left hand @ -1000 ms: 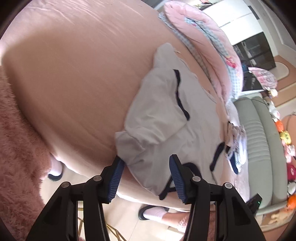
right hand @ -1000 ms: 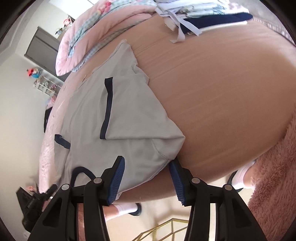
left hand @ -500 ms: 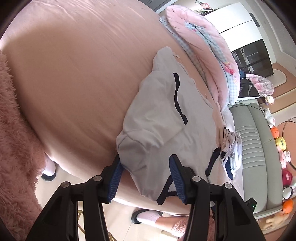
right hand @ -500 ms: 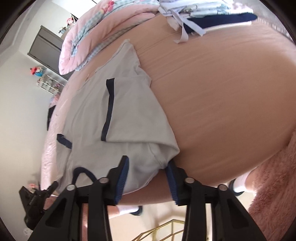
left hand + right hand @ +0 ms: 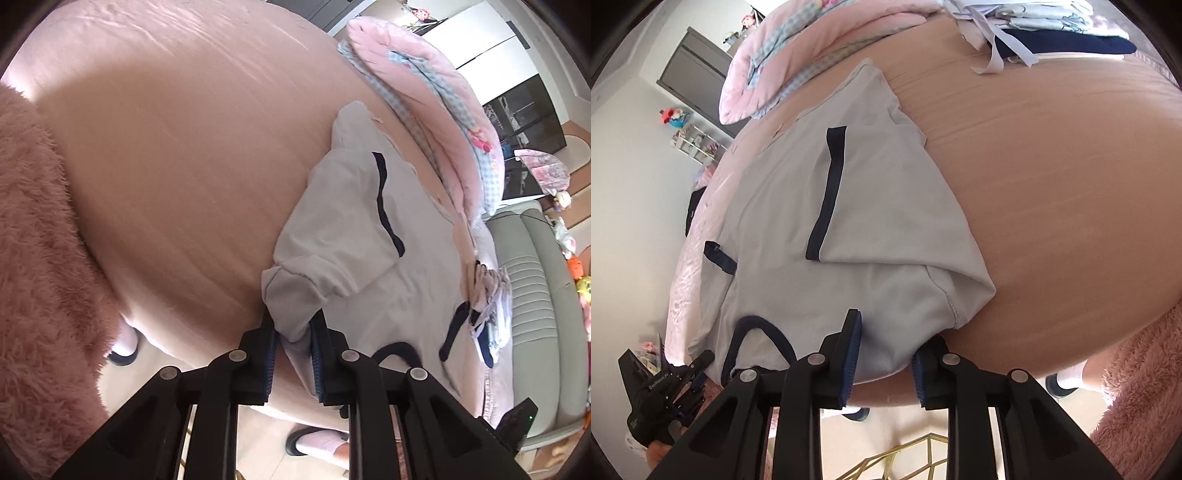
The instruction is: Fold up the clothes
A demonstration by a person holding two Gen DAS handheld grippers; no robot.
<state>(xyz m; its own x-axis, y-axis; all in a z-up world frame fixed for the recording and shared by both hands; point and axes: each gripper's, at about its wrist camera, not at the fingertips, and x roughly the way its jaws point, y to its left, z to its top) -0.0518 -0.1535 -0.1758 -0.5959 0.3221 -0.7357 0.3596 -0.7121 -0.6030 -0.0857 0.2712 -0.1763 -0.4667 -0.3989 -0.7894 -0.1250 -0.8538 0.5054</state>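
At bed's edge, left tongs [image 5: 291,328] pinch shirt [image 5: 354,236] hem; right tongs [image 5: 886,345] gape around it.

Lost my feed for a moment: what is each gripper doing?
Left gripper: shut on the grey shirt.
Right gripper: partly open, straddling the shirt's edge, not yet clamped.

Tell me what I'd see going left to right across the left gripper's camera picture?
Fluffy pink blanket → bare peach bedsheet → left gripper, shut on the grey shirt → folded pink quilt → grey-green sofa → toys.
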